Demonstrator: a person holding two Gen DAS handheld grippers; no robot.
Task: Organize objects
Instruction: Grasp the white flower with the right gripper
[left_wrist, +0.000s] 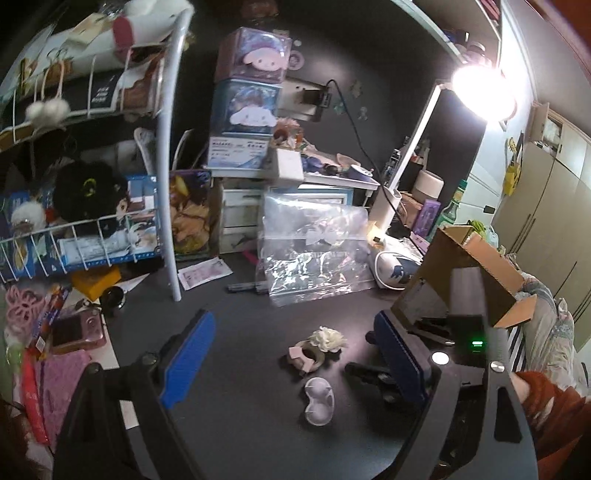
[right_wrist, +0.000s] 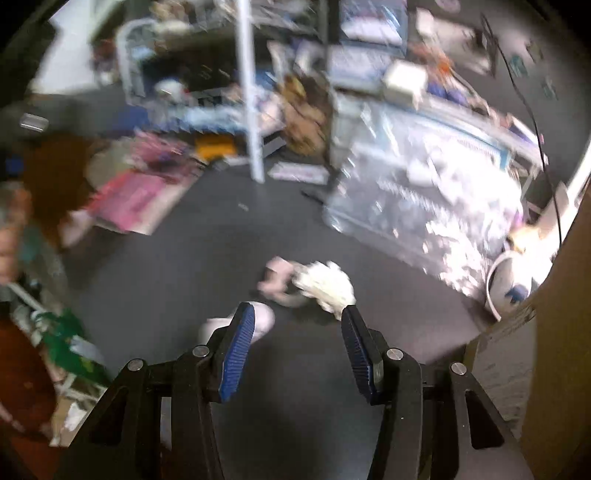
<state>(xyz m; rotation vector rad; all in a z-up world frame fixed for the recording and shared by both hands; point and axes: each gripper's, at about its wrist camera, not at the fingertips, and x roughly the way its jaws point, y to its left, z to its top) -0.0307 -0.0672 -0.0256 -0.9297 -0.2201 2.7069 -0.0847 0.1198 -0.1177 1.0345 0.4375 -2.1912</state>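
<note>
While nothing is gripped yet: both tools are held wide apart over the dark desk (left_wrist: 240, 369).
left gripper (left_wrist: 291, 358): empty, hovering.
clear case (left_wrist: 319, 404): near-centre, untouched.
pink ring with white flower (left_wrist: 317, 350): just beyond the case.
right gripper (right_wrist: 299, 325): empty, view blurred, so it's best steadied before being closed.
cardboard box (left_wrist: 476, 269): right, likely the drop spot.

I see a dark desk (left_wrist: 240, 369). Between my left jaws lie a flower hair tie (left_wrist: 317, 349) and, nearer, a clear plastic case (left_wrist: 319, 400); beyond them, a crumpled plastic bag (left_wrist: 314, 251) and a paper slip (left_wrist: 205, 272).
</note>
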